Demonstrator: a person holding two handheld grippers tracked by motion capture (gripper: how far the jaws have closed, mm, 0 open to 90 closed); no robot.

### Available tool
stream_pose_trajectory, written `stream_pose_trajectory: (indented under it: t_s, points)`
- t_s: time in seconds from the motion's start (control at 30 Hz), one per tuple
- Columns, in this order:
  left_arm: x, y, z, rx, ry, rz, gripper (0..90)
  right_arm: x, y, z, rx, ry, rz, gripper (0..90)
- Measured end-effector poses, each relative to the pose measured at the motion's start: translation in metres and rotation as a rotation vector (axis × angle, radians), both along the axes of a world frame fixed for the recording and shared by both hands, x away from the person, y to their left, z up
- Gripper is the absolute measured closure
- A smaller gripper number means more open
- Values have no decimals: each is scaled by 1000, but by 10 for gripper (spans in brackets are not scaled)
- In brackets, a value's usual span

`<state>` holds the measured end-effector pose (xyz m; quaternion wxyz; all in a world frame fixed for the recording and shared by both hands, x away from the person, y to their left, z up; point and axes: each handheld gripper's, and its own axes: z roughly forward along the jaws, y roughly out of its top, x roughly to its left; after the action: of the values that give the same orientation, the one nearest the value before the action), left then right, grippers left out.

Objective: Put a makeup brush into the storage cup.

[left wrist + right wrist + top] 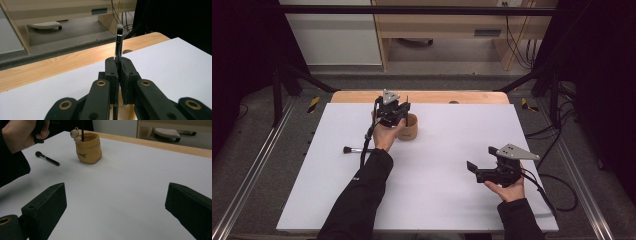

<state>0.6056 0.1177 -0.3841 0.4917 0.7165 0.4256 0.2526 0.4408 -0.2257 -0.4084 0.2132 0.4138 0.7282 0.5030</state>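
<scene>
The left gripper (pixel 119 65) held a brush (pixel 118 42) upright, tight in its jaws, over the cup (pixel 408 127). The right gripper (pixel 115 212) stood wide open, holding nothing.

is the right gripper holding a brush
No, the right gripper has its jaws wide apart over bare white table with nothing between them.
</scene>
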Motion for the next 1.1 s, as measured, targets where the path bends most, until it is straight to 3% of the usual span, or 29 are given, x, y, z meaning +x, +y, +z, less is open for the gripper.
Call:
stream_pose_trajectory:
  t_s: [0.43, 0.7, 1.1]
  points:
    - [-5, 1, -5, 11, 10, -17, 833, 0, 0, 0, -3, 2, 0, 43]
    - [-16, 9, 0, -10, -6, -35, 728, 0, 1, 0, -5, 6, 1, 43]
    - [-51, 32, 17, -31, -32, -98, 509, 0, 0, 0, -2, -4, -3, 43]
